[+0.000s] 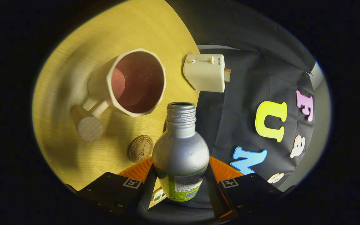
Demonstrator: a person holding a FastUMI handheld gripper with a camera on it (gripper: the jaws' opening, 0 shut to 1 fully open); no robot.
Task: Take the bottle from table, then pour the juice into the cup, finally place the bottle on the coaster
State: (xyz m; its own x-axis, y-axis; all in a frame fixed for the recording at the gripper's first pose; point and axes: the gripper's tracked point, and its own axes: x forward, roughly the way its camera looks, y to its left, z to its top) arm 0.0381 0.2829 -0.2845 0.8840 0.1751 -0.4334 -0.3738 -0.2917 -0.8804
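The tool [180, 175] grips the uncapped silver metal bottle with a green label [180, 153] between both fingers, its open neck near the cream faceted cup with a dark-red interior [133, 82] on the pale wooden surface [73, 78], the round cork coaster [140, 148] just beside the bottle.

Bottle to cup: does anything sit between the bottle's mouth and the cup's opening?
Nothing visible does. The gripper is shut on the bottle, whose open mouth is just short of the cup rim. The coaster and toaster sit off to the sides.
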